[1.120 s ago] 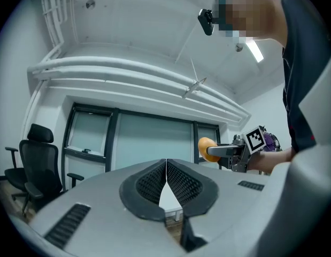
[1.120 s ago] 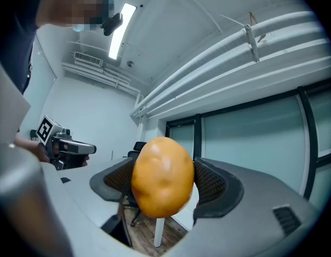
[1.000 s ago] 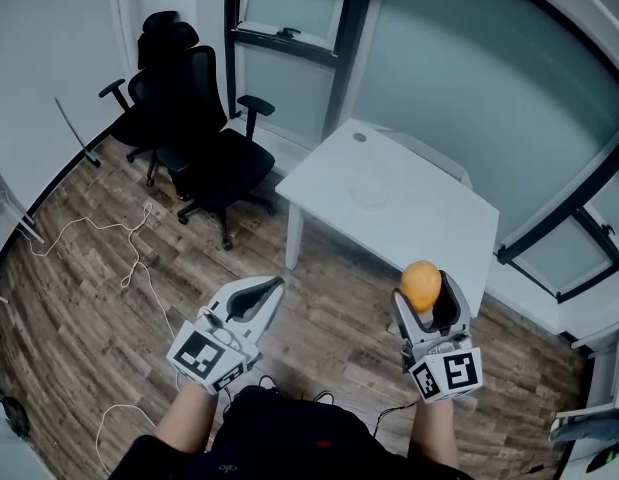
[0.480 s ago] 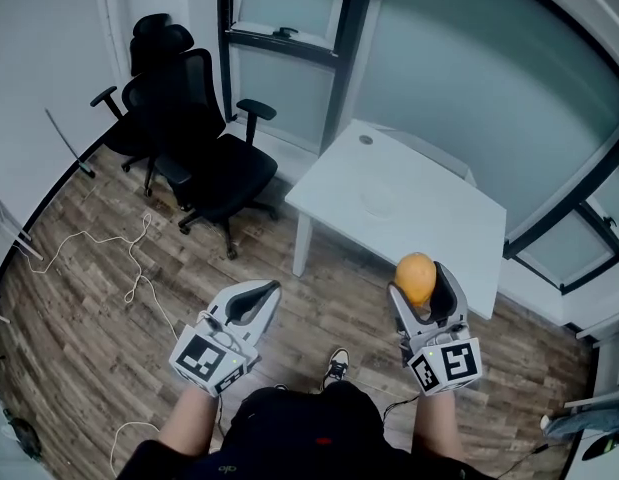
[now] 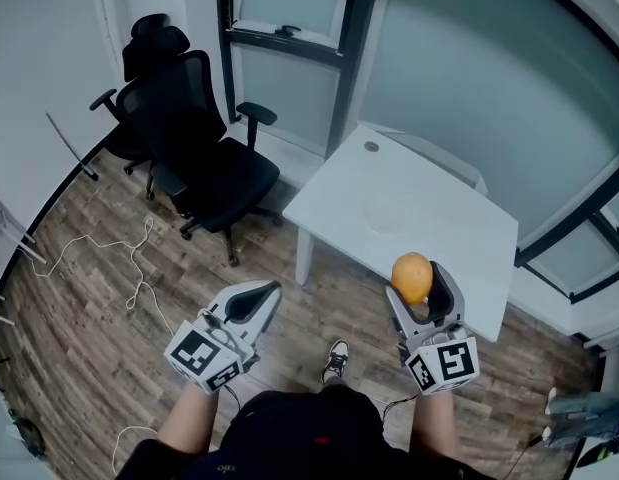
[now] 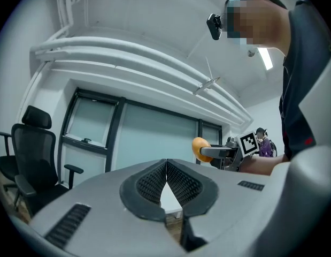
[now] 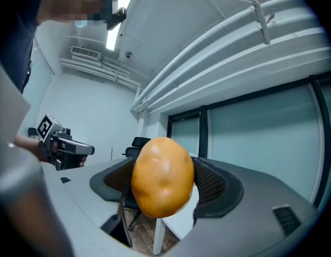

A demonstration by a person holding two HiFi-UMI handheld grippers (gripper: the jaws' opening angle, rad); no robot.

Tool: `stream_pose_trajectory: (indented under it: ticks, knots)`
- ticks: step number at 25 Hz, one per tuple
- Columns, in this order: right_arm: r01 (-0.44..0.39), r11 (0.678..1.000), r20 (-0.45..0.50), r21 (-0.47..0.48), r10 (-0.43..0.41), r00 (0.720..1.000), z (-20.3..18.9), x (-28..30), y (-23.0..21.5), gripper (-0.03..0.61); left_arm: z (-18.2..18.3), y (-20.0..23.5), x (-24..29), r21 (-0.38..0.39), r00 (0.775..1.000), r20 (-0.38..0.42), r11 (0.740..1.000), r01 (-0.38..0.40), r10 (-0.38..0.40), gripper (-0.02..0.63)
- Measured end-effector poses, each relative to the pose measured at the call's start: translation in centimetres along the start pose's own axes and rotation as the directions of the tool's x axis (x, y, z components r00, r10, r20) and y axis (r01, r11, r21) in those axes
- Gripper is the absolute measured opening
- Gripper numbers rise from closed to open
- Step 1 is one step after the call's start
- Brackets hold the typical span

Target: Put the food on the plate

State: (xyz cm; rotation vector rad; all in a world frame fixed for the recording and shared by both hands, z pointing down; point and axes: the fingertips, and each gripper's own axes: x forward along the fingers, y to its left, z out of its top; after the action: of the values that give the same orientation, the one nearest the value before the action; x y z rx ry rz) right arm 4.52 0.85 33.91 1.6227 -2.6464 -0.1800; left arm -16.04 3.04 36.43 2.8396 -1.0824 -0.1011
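Note:
My right gripper (image 5: 416, 284) is shut on an orange-brown potato-like food item (image 5: 412, 277), held in the air near the front edge of the white table (image 5: 439, 230). The same food (image 7: 162, 177) fills the middle of the right gripper view, and shows small in the left gripper view (image 6: 198, 146). On the table lies a faint white plate (image 5: 387, 208), hard to make out. My left gripper (image 5: 255, 298) is shut and holds nothing, over the wooden floor at the left; its jaw pads (image 6: 178, 183) meet.
Two black office chairs (image 5: 199, 158) stand left of the table, by a window. A white cable (image 5: 129, 258) trails across the wooden floor. A small round fitting (image 5: 371, 147) sits at the table's far corner. The person's shoe (image 5: 336, 359) shows below.
The view has shifted closer to the table, and the right gripper with the food now sits nearer the table's front edge. Both grippers keep the same state.

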Motion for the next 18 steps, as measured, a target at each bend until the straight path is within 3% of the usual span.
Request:
stream_pose_trajectory:
  ticks: [11,15,18]
  knots:
    - [0.033,0.999,-0.02,0.037,-0.032,0.999,-3.3,4.6,-15.5,0.37,0.6,1.2,16.5,0.025,0.999,-0.043,1.0,0.002,-0.001,0.023]
    - [0.045,0.997,-0.027,0.059,-0.044,0.999,-4.9,5.8,-21.4,0.37,0.0,0.6,22.6,0.112,0.994,-0.106,0.994,-0.003,0.014,0.023]
    - [0.044,0.996,-0.041,0.08,-0.041,0.998,-6.6,6.9,-24.9,0.37,-0.1,0.4,26.3,0.115,0.993,-0.116,0.993,0.002,0.012,0.023]
